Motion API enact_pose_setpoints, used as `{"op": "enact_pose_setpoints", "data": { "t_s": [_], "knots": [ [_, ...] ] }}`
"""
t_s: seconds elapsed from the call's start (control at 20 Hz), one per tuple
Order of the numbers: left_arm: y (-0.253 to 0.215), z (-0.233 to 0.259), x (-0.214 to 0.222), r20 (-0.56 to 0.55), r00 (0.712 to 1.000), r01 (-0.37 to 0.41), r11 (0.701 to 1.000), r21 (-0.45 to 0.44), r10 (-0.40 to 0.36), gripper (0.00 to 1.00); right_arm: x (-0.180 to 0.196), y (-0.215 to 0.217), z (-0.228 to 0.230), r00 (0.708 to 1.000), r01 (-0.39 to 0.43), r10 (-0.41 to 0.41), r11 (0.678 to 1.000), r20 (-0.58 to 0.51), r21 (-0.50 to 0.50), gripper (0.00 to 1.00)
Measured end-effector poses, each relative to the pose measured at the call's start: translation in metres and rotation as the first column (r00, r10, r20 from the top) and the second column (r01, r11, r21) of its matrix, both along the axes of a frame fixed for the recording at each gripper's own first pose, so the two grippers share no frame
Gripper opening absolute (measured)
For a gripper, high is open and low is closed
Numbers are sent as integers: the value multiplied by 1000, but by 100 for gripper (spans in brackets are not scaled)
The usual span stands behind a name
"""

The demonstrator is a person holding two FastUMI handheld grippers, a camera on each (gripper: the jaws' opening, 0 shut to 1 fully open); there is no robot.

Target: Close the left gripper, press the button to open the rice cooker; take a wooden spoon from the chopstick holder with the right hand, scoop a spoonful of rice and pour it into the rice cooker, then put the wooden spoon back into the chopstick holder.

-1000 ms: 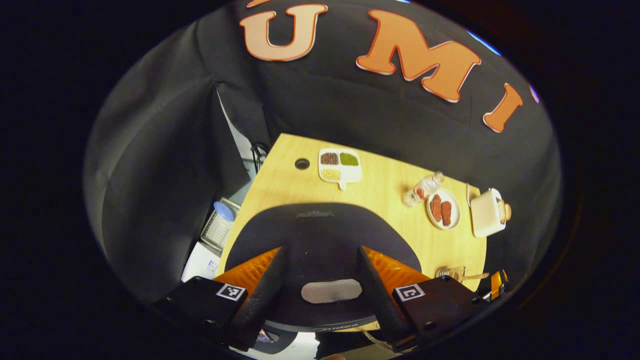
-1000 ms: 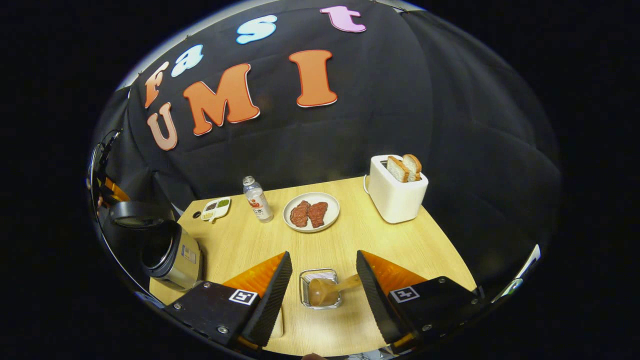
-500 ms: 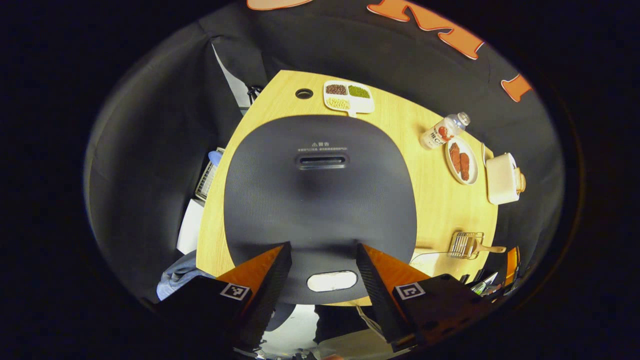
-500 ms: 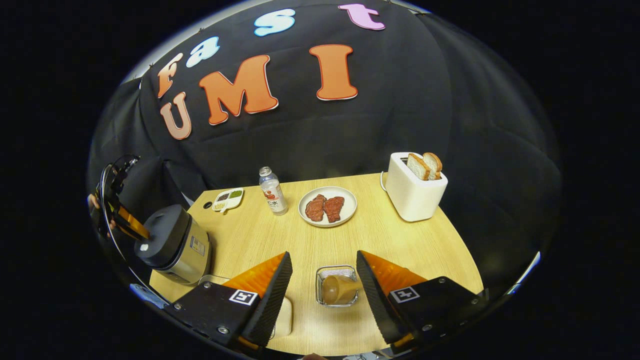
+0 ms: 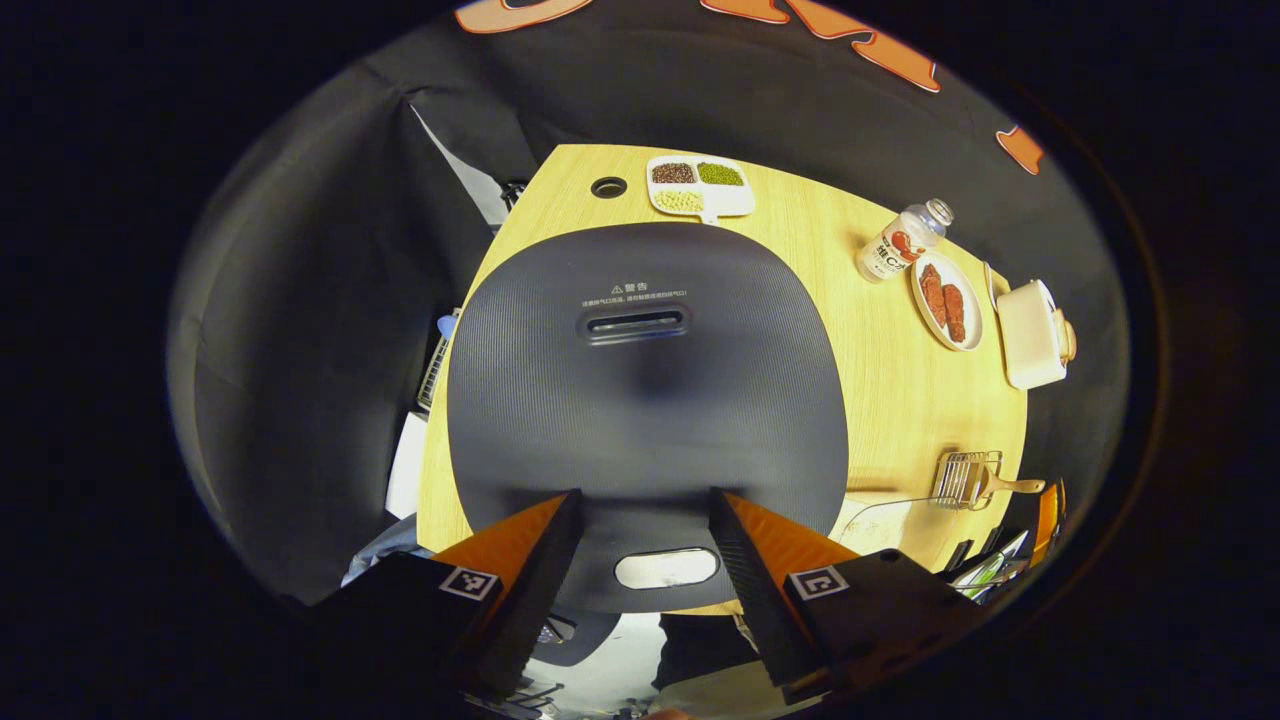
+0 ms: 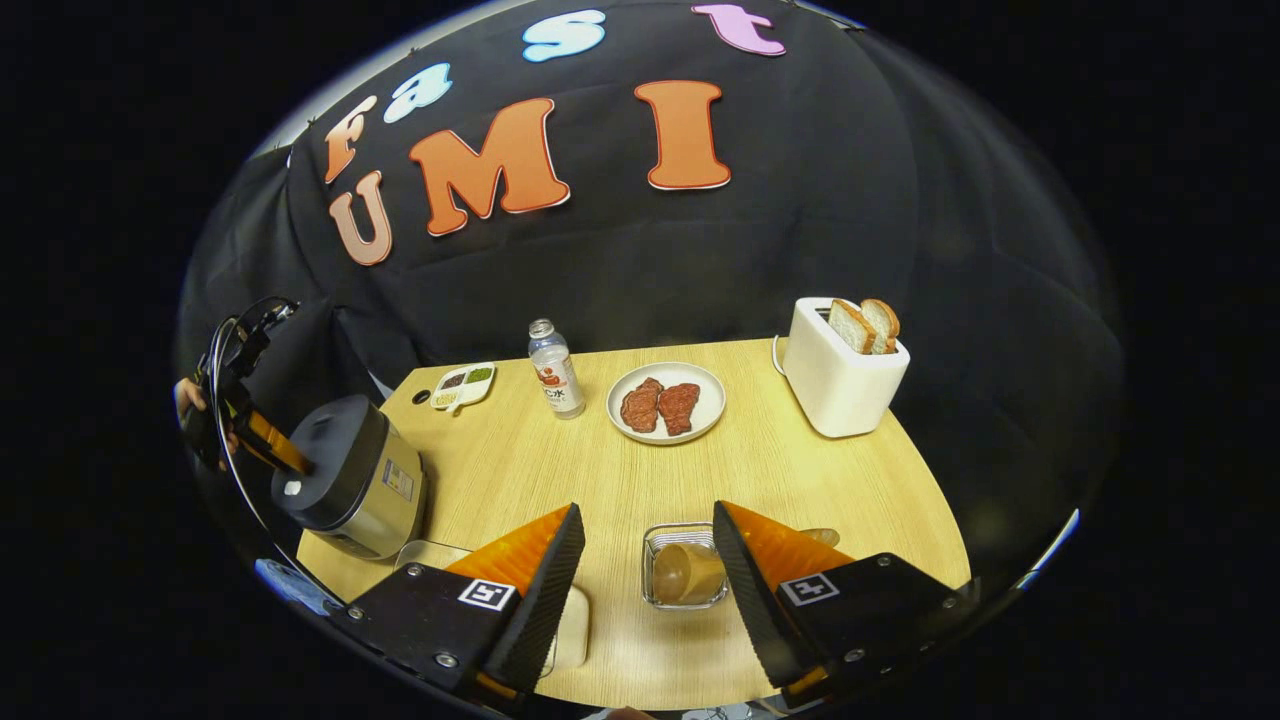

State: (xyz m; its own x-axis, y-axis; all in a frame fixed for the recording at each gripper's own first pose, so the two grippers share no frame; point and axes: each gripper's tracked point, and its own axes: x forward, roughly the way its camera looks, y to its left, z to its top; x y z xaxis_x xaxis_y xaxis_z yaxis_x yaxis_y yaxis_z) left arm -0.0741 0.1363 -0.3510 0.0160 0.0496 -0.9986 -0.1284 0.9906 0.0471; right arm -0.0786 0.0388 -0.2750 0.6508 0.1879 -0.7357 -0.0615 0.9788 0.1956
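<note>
Rice cooker point(image 5: 645, 400): lid down, at the bench's point(image 6: 620, 470) left front corner; body hidden beneath the lid in the left gripper view.
Button point(image 5: 666, 567): pale oval at the lid's near edge, seen between the fingers; contact cannot be made out.
Wooden spoon point(image 6: 688, 572): bowl seen in the chopstick holder point(image 6: 660, 540), handle partly hidden behind the right finger.
Left tool point(image 5: 645, 500): fingers spread, nothing held.
Right tool point(image 6: 648, 515): fingers spread above the holder, nothing pinched.
</note>
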Motion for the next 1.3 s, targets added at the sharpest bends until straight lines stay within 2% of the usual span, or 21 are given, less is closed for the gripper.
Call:
{"op": "enact_pose_setpoints", "data": {
  "t_s": [0.1, 0.2, 0.35, 0.4, 0.45, 0.55, 0.6, 0.65, 0.7, 0.75, 0.85, 0.9, 0.95, 1.05, 1.2, 1.25, 1.3],
  "knots": [
    [0, -1, 0, 1, 1000, -18, 1000, 8, 18, 90, 1, 4, 2, 1000, -5, 5, 1000, 4, 14, 81],
    [-1, 0, -2, 3, 1000, -4, 1000, 7, 4, 89, 3, 9, 6, 1000, -18, 17, 999, 22, 27, 81],
    [-2, 0, -5, 28, 999, 37, 999, -1, -37, 91, 4, 17, 15, 997, -49, 46, 998, 59, 40, 81],
    [-2, 1, -3, 50, 998, 48, 999, 1, -48, 89, 5, 21, 18, 996, -58, 55, 997, 77, 44, 81],
    [-2, 2, -2, 83, 994, 74, 997, -2, -74, 91, 6, 25, 24, 993, -71, 66, 996, 99, 49, 81],
    [-3, 5, -1, 168, 976, 142, 990, 1, -140, 87, 9, 30, 33, 986, -92, 83, 994, 144, 55, 81],
    [-2, 6, -1, 211, 968, 140, 990, 12, -139, 87, 9, 33, 36, 983, -105, 94, 993, 161, 58, 81],
    [0, 9, 0, 265, 957, 113, 993, 27, -116, 90, 8, 36, 37, 981, -110, 99, 992, 170, 60, 81],
    [2, 10, -1, 316, 944, 80, 996, 47, -90, 88, 6, 41, 37, 978, -123, 110, 990, 177, 66, 81],
    [1, 14, -5, 371, 925, 57, 996, 65, -77, 92, 3, 45, 37, 976, -137, 123, 988, 181, 65, 81],
    [-20, 30, -10, 496, 863, 59, 995, 78, -90, 89, 1, 52, 41, 968, -159, 145, 986, 206, 53, 81],
    [-37, 40, -13, 554, 826, 74, 995, 72, -102, 91, 3, 55, 47, 962, -167, 152, 985, 227, 49, 81],
    [-53, 47, -21, 607, 786, 91, 994, 68, -113, 88, 6, 59, 55, 955, -172, 153, 984, 254, 52, 81],
    [-84, 79, -30, 691, 709, 113, 990, 88, -142, 88, 14, 70, 76, 932, -182, 152, 981, 330, 62, 81],
    [-116, 119, -30, 803, 561, 117, 980, 160, -199, 88, 22, 80, 107, 887, -191, 147, 980, 438, 58, 81],
    [-122, 136, -28, 832, 515, 113, 978, 176, -209, 96, 23, 84, 115, 873, -197, 148, 979, 464, 59, 81],
    [-129, 154, -28, 857, 468, 106, 976, 189, -217, 98, 23, 88, 124, 860, -203, 148, 977, 488, 62, 81]
  ]
}}
